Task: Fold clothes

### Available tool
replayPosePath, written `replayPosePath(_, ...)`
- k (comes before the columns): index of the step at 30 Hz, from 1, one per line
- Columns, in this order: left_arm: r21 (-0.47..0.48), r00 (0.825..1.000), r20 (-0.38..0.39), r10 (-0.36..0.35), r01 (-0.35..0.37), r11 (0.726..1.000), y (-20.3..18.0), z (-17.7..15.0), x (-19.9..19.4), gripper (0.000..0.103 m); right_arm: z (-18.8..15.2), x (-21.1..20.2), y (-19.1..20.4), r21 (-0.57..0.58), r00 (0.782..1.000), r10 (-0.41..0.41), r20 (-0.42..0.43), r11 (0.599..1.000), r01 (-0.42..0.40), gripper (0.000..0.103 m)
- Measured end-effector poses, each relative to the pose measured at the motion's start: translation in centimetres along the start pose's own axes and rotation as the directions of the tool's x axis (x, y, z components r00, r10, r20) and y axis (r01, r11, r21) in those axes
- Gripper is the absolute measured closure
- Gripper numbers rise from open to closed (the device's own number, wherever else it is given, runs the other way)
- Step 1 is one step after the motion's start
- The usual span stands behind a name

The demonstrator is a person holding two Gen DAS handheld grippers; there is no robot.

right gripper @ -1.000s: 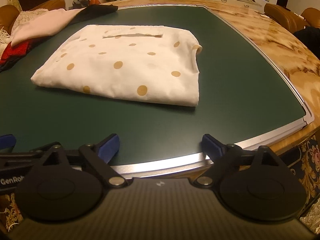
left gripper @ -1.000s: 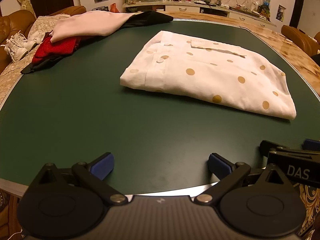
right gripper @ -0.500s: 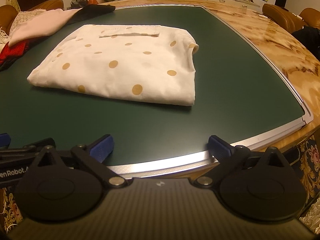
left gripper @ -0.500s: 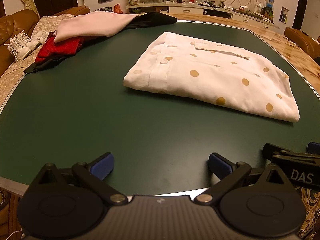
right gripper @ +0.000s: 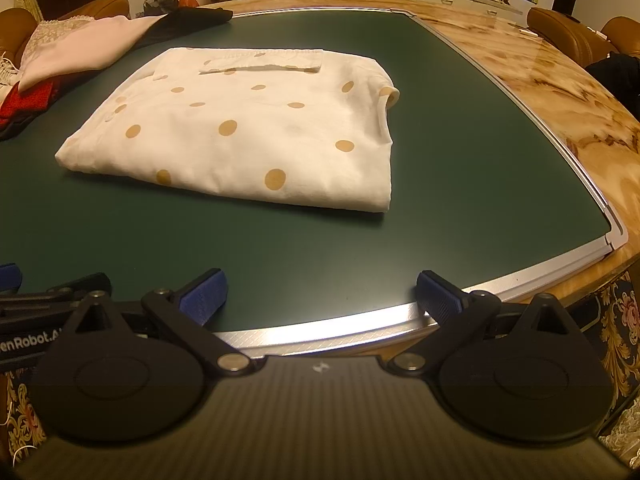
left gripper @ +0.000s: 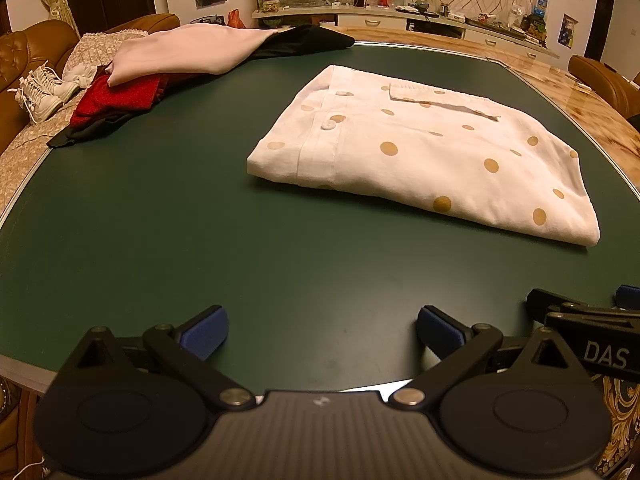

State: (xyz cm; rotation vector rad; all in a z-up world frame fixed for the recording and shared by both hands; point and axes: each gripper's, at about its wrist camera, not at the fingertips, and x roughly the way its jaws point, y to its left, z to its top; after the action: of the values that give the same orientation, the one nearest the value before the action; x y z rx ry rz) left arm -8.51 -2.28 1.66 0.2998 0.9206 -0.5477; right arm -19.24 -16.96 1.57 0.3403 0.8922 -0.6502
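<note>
We are hovering both the left gripper (left gripper: 320, 330) and right gripper (right gripper: 320, 294) spread wide and empty at the table's near edge, since the polka-dot shirt (left gripper: 424, 152) is lying folded mid-table (left gripper: 160, 220).

Both wrist cameras sat low at near table edge (right gripper: 320, 328), faced forward across green top; left view angled rightward, right view leftward; both shared folded shirt (left gripper: 432, 152) mid-table.
</note>
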Motion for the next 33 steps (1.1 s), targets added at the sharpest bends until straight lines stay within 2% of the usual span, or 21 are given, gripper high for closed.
replayPosePath(33, -0.009, 1.000, 0.014, 0.005, -0.005, 1.000, -0.12, -0.18, -0.08, 0.000, -0.01, 0.04, -0.14, -0.007, 1.000, 0.008, -0.005, 1.000, -0.008, 0.000)
